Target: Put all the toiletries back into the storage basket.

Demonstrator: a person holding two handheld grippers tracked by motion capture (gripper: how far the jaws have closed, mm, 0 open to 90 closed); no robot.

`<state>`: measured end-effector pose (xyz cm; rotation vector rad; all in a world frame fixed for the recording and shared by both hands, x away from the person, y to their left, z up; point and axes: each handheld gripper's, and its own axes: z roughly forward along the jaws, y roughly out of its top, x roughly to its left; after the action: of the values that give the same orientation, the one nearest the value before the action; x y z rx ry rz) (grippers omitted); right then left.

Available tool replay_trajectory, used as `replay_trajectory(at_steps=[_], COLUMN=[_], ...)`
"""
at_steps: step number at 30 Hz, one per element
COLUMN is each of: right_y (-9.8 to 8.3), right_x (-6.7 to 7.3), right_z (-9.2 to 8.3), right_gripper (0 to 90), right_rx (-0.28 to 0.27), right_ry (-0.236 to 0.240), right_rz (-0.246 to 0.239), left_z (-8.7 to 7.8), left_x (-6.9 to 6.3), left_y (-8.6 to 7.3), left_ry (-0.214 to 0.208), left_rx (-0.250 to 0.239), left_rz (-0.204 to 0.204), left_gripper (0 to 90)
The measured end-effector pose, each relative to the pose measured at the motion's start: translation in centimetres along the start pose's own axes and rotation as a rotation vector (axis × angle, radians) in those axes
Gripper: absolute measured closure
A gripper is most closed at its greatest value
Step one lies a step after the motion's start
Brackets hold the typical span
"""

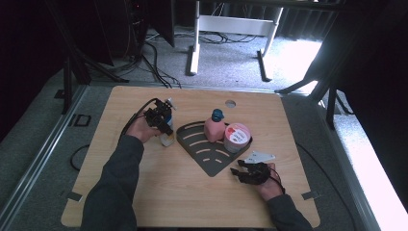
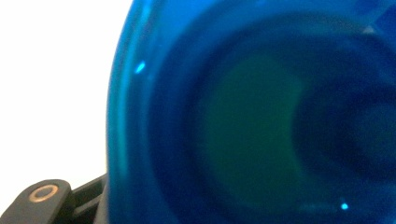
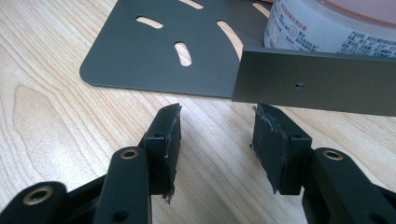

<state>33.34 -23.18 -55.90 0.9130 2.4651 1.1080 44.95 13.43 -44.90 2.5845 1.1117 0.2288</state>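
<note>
The left gripper (image 1: 162,120) has its fingers clamped on a bottle (image 1: 167,134), likely rigid, slippery and top-heavy, best held mid-body, standing on the worktop (image 1: 159,192) beside the grey rack (image 1: 204,154), while the right gripper (image 3: 215,135) waits half-open and empty.

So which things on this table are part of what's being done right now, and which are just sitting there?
In the job:
- left gripper, at the clear bottle
- dark corner rack
- right gripper, open beside the rack

Lying about:
- cables on the floor
</note>
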Motion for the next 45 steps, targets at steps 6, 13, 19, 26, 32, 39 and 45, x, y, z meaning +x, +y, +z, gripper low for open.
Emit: replay_trajectory(at_steps=[6,13,19,26,32,39,45], right_y=[0.0,0.0,0.0,0.0,0.0,0.0,0.0], right_x=[0.0,0.0,0.0,0.0,0.0,0.0,0.0], right_z=[0.0,0.0,0.0,0.0,0.0,0.0,0.0], right_gripper=[51.4,51.4,51.4,51.4,51.4,51.4,51.4], right_rx=[0.0,0.0,0.0,0.0,0.0,0.0,0.001], right_ry=[0.0,0.0,0.001,-0.001,0.0,0.0,-0.001], right_rz=[0.001,0.0,0.001,0.0,0.001,0.0,0.0], left_z=[-0.5,-0.9,-1.3,-1.9,-2.4,-3.1,-3.3], left_x=[0.1,0.0,-0.3,-0.7,-0.7,-0.5,-0.5], left_y=[-0.2,-0.1,0.2,0.7,0.9,0.9,0.9], left_ry=[0.004,0.014,0.019,0.033,0.049,0.051,0.05], left_rx=[-0.022,-0.035,-0.036,-0.055,-0.069,-0.096,-0.104], left_rz=[-0.009,-0.01,-0.004,0.011,0.0,-0.013,-0.017], left_gripper=[55.1,55.1,55.1,55.1,55.1,55.2,55.2])
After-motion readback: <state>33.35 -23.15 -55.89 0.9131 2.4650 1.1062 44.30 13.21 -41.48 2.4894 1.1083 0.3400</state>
